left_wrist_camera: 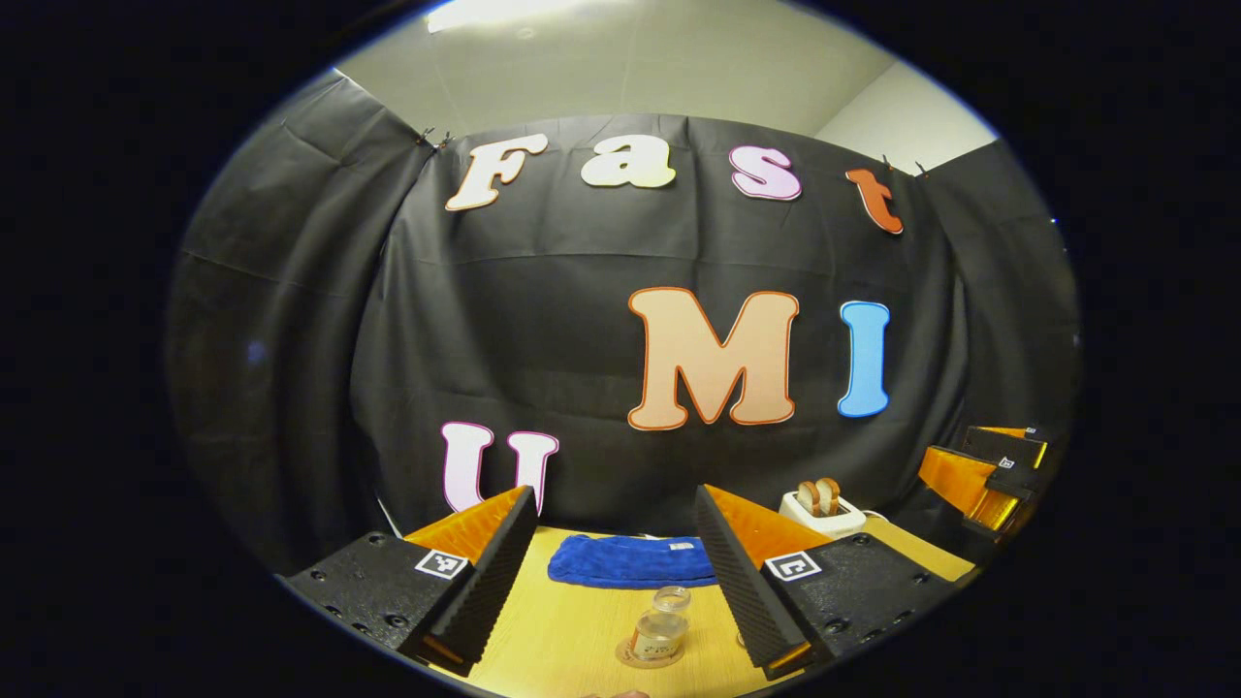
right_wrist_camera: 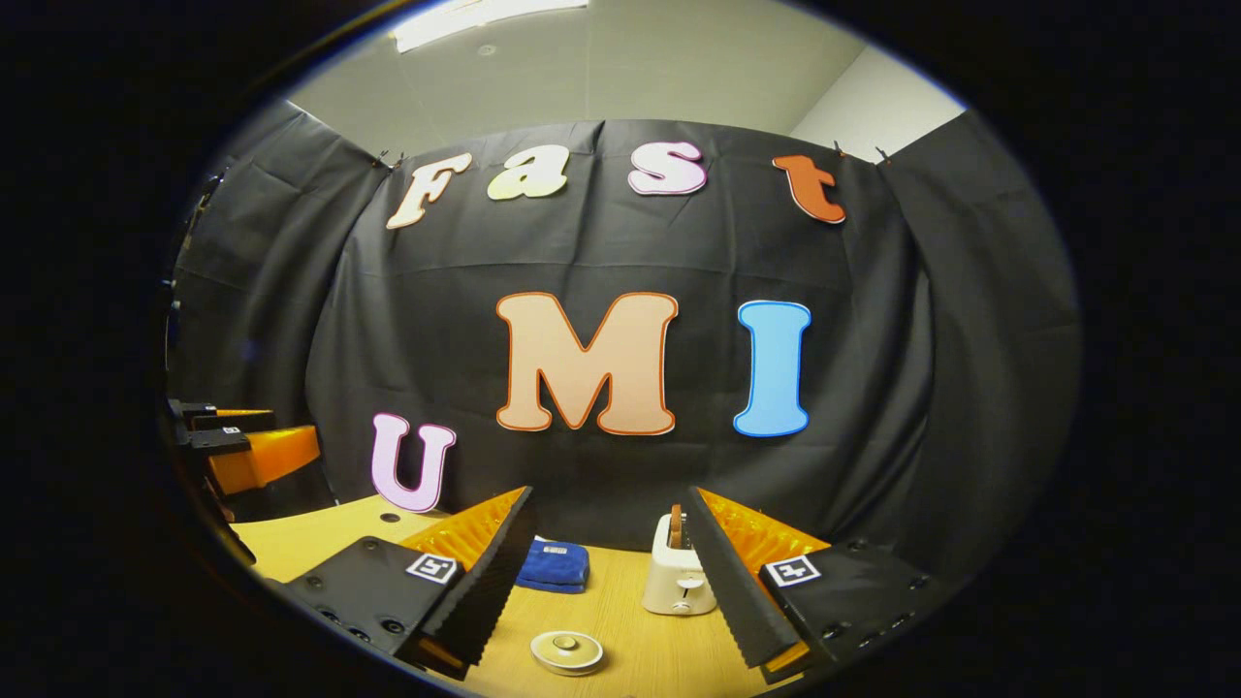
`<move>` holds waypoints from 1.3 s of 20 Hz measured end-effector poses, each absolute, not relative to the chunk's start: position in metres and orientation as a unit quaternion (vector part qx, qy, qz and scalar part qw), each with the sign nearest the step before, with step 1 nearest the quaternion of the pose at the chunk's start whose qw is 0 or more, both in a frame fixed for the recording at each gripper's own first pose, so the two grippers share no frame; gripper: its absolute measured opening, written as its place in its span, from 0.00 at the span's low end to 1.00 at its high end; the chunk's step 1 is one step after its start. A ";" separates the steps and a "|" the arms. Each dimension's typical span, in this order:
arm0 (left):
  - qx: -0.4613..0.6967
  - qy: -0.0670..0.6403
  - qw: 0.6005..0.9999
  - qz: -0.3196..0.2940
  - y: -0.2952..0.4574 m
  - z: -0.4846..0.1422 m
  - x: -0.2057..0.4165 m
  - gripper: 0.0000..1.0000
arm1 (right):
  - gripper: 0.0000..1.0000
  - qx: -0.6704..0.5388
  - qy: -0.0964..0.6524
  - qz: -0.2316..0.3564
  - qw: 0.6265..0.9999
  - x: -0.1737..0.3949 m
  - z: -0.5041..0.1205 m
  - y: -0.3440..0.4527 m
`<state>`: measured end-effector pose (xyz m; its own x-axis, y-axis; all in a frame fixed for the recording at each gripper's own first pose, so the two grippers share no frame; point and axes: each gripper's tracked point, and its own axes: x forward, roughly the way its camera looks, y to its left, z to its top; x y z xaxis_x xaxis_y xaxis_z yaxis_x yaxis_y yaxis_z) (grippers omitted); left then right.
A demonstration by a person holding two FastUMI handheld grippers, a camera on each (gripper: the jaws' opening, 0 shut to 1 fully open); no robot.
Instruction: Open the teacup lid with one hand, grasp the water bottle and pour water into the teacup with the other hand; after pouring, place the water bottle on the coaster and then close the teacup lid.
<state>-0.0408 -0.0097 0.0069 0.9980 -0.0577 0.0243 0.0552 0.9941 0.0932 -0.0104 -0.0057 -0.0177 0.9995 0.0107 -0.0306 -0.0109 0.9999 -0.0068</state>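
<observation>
Grippers up and wide apart on both sides, nothing between the fingers of either one. In the left gripper view, the left gripper (left_wrist_camera: 616,572) has its ribbed black-and-orange fingers spread far open above the wooden table (left_wrist_camera: 562,630), gripping nothing at all. Framed in the gap between them is the water bottle (left_wrist_camera: 661,625), a small clear bottle with a label, and it is already standing on the round coaster (left_wrist_camera: 630,659). Behind it lies a folded blue towel (left_wrist_camera: 630,562), close to the black cloth wall (left_wrist_camera: 543,320). Off to the right stands a white toaster (left_wrist_camera: 824,514) with two slices of bread (left_wrist_camera: 819,494) poking out of its slots. Farther right, at the edge of that view, the other gripper hangs in the air; whether that one is open cannot be read from here.

Over to the right gripper view: the right gripper (right_wrist_camera: 611,572) is just as widely spread, fingers empty. Low down between them sits the teacup (right_wrist_camera: 567,651), seen from above, with its round knobbed lid (right_wrist_camera: 566,643) resting on top, closed. The toaster stands just beside the right-hand finger, the blue towel peeks out beside the left-hand finger, and the left gripper's orange body shows at the far left, above the table's edge.
</observation>
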 end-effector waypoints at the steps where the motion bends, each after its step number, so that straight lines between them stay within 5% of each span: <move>1: 0.046 -0.014 0.998 -0.027 -0.010 0.007 -0.041 0.92 | 0.98 -0.003 0.014 0.007 1.000 -0.009 -0.019 -0.006; 26: 0.063 -0.004 0.997 0.043 0.041 0.004 -0.066 0.95 | 0.99 -0.071 0.217 0.105 0.968 0.032 -0.242 0.035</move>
